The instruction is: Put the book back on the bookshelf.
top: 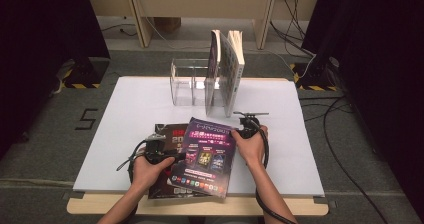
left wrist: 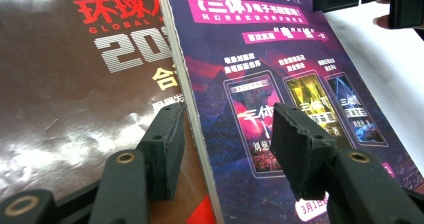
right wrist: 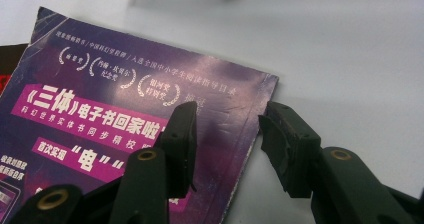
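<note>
**Both grippers parked at the purple magazine, nothing grabbed**

Going left to right on the white tabletop [top: 130,109]: the left hand [top: 145,171] has the left gripper [top: 159,146] at about 9 o'clock of the purple magazine [top: 207,156]. In the left gripper view its fingers [left wrist: 167,144] are spread apart, one over the dark red magazine [left wrist: 65,94] underneath, the other over the purple cover, with the purple one's left edge running between them. Not clamping anything.

The purple magazine lies on top of the red one, tilted, near the front edge of the tabletop.

The right hand [top: 252,144] holds the right gripper [top: 248,124] at roughly 1 o'clock of that magazine. Its fingers [right wrist: 182,139] are open too, straddling the top right corner: one over the cover, one over bare tabletop.

Farther back, at 12 o'clock, a clear acrylic rack [top: 187,81] holds two upright books [top: 227,66] at its right end.
</note>
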The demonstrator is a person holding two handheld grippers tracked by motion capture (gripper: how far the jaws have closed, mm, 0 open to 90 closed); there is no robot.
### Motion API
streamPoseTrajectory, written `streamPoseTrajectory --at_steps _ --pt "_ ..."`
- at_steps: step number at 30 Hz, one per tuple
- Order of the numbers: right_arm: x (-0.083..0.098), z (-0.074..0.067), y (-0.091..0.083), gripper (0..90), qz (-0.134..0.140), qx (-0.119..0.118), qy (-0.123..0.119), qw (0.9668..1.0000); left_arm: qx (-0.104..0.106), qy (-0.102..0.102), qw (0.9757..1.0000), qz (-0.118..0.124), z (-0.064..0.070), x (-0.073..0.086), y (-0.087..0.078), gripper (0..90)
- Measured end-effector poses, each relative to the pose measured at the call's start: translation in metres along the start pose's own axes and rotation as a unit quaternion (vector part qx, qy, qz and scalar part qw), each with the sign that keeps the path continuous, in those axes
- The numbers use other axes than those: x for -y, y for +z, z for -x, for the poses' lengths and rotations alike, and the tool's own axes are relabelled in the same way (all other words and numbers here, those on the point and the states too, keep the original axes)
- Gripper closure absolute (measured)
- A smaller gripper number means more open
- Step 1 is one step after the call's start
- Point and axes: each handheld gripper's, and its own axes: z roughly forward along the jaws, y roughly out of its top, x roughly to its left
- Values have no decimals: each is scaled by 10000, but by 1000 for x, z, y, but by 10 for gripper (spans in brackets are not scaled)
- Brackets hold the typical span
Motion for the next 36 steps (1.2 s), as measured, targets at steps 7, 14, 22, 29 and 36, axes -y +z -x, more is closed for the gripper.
streamPoseTrajectory --at_steps 7,14,22,29,36 --pt "2 -1 0 554 43 -46 35 10000 53 -97 9999 -105 1 -2 2 468" --pt "3 -4 1 558 96 -3 66 9999 110 -227 9995 -175 3 -2 0 492" --pt "6 -14 3 561 76 -26 -23 10000 33 -190 9997 -136 5 5 -6 493" --pt "10 -29 5 567 -76 -196 -143 9997 -206 25 9997 -144 5 6 -14 484" --pt "-5 -33 10 539 -199 -332 -467 9982 -322 60 9994 -129 2 4 -14 481"
